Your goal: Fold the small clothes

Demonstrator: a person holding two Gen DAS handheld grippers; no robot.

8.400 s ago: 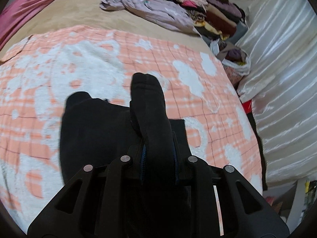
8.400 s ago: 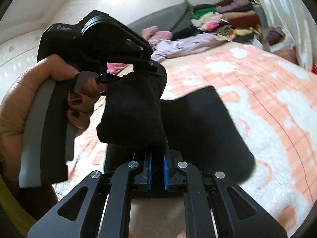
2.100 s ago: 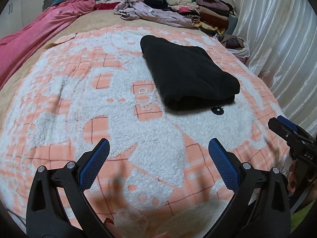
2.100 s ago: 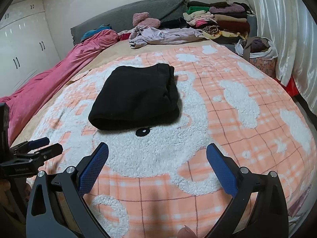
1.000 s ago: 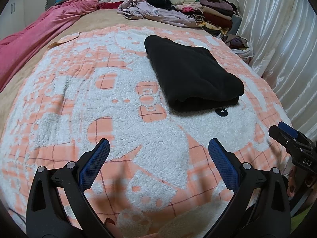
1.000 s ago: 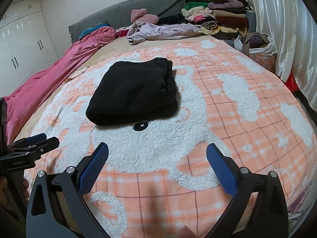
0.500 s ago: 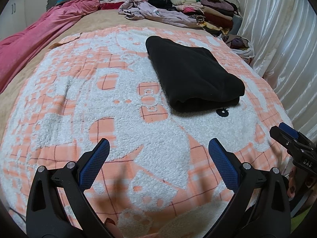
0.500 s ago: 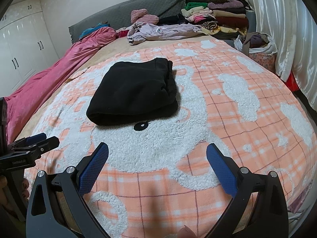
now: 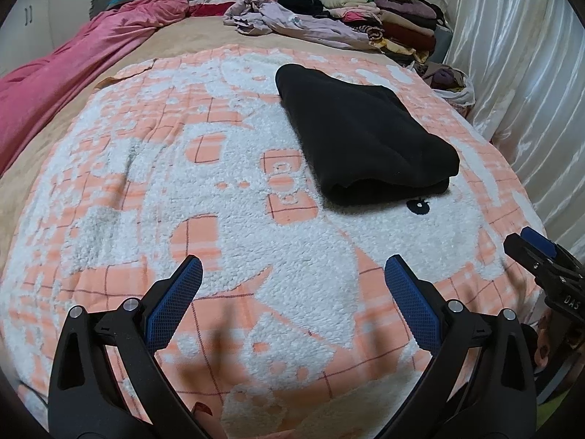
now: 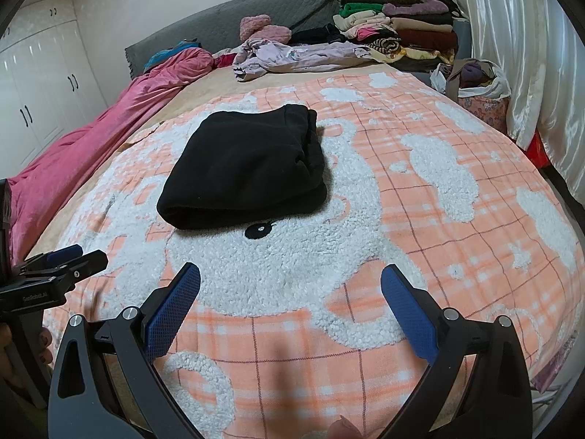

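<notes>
The black garment (image 9: 365, 135) lay folded into a thick bundle on the orange and white blanket (image 9: 226, 226), its rounded fold edge facing the cameras. In the left wrist view it sat at about one o'clock from the left gripper (image 9: 292, 292), well apart from it; in the right wrist view it sat at about eleven o'clock from the right gripper (image 10: 290, 294), also well apart. Neither pair of tongs touched it.

Both tongs stood wide, their blue pads (image 9: 173, 301) spread far apart over bare blanket and holding nothing. The right gripper showed at the three o'clock edge of the left wrist view, and the left gripper at the nine o'clock edge of the right wrist view, a hand (image 10: 22, 351) with dark nails wrapped round its handle.

A small black dot (image 10: 259, 231) in the blanket's pattern lay just beside the near edge of the garment.

Farther up the bed, toward twelve o'clock, a loose lilac garment (image 10: 303, 56) sprawled on the tan sheet (image 9: 190, 42), with a stack of folded clothes (image 10: 398, 27) to its right against the grey headboard (image 10: 234, 27). A pink quilt (image 10: 109, 117) ran along the ten o'clock side. A bag (image 10: 479, 87) stuffed with clothes sat at two o'clock beside the shiny white curtain (image 10: 530, 55)
</notes>
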